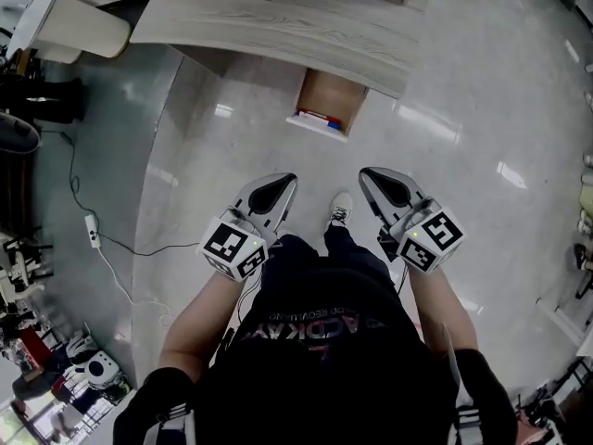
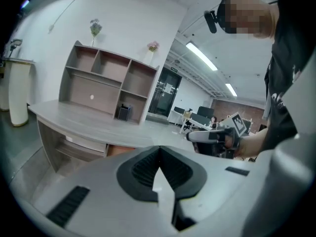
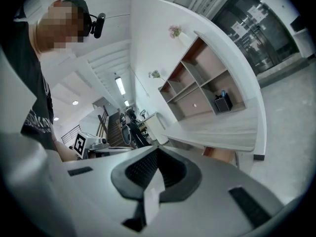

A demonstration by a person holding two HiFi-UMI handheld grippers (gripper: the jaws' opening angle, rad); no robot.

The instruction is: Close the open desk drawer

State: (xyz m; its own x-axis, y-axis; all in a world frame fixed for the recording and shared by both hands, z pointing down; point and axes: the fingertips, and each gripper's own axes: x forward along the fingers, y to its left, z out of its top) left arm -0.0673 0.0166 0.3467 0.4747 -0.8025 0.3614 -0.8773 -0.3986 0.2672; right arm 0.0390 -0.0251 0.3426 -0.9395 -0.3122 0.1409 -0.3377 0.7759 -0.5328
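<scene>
Wood drawer (image 1: pixel 326 102) open under far desk (image 1: pixel 278 21); left gripper (image 1: pixel 281 185) and right gripper (image 1: pixel 372 178) jaws together, empty, well short, probably closed for pushing

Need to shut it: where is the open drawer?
In the head view, the open wooden drawer juts from under the pale wood-grain desk, top centre.

wooden desk drawer (image 1: pixel 326 103) pulled open, apparently items inside
</scene>
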